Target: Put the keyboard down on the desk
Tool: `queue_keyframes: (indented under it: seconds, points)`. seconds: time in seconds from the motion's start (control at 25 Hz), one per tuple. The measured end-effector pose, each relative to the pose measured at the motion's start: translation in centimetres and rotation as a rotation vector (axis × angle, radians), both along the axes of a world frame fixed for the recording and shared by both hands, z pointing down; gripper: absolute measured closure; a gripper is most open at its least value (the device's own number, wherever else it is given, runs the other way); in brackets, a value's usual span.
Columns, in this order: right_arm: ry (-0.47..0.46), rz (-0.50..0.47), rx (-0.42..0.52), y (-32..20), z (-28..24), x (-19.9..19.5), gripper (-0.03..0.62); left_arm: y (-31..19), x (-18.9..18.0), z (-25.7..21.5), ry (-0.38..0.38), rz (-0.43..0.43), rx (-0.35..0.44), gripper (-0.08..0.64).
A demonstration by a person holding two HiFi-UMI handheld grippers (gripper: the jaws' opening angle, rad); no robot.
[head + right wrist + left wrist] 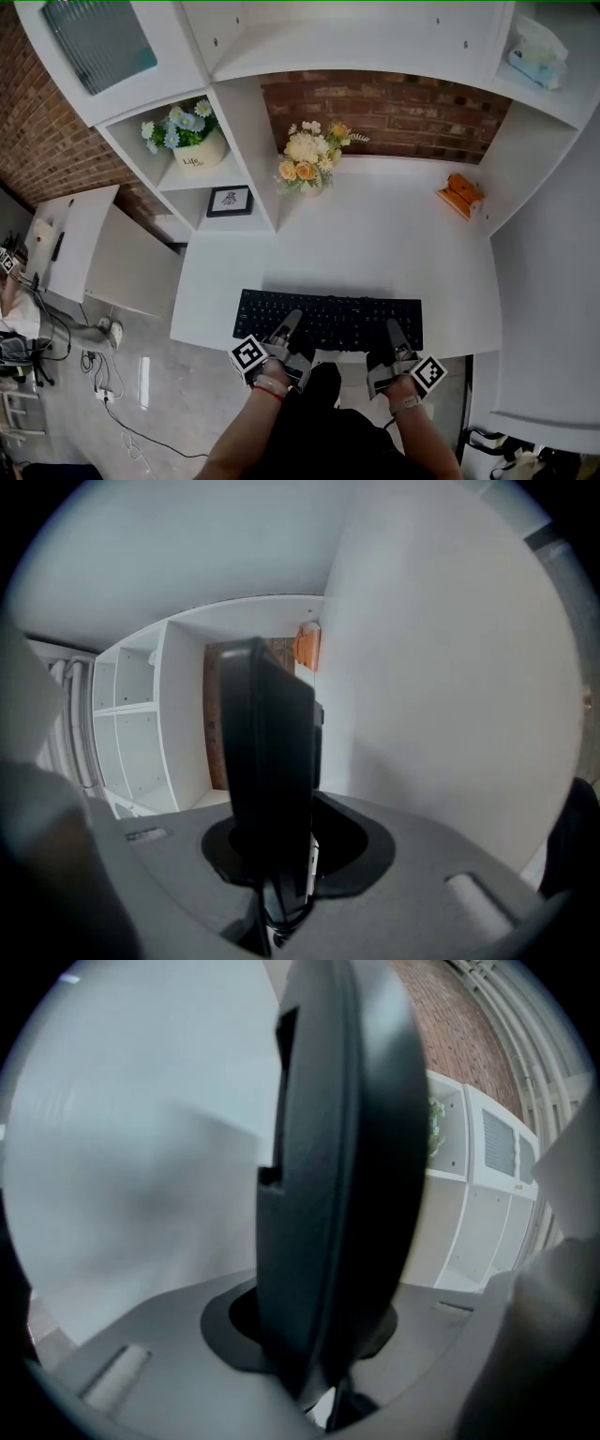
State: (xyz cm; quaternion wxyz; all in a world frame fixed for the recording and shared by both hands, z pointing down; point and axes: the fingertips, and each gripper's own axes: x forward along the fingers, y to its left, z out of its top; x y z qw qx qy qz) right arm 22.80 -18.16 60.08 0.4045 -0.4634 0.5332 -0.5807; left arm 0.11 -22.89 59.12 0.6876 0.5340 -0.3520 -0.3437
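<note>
A black keyboard (330, 317) lies lengthwise along the near edge of the white desk (375, 244); whether it rests on the top or hovers just above it cannot be told. My left gripper (287, 330) clamps its front edge near the left end. Near the right end, my right gripper (394, 335) clamps the same edge. In the left gripper view the keyboard (337, 1147) stands edge-on between the jaws. The right gripper view shows the keyboard (267, 752) the same way, pinched between grey jaws.
A vase of pale flowers (307, 159) stands at the back of the desk and an orange object (459, 195) at the back right. Shelves on the left hold a pot of blue flowers (187, 141) and a small framed picture (230, 200). White side walls flank the desk.
</note>
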Motion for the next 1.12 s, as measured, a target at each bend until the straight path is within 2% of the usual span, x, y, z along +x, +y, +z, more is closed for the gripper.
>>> queue_keyframes:
  seconds: [0.16, 0.48, 0.6, 1.12]
  points:
    - [0.010, 0.001, -0.024, -1.9, 0.5, 0.4, 0.523, -1.7, 0.4, 1.5, -0.003, 0.019, -0.039, 0.489]
    - [0.016, -0.005, -0.066, -5.9, 1.0, 0.4, 0.523, -5.3, 0.5, 2.5, -0.010, 0.068, -0.032, 0.488]
    - [0.006, 0.000, -0.089, -7.1, 1.2, 0.6, 0.523, -6.1, 0.7, 3.2, 0.006, 0.079, -0.073, 0.488]
    - [-0.045, 0.060, -0.134, -10.4, 2.3, 1.5, 0.525, -9.6, 1.9, 4.2, 0.002, 0.149, -0.106, 0.449]
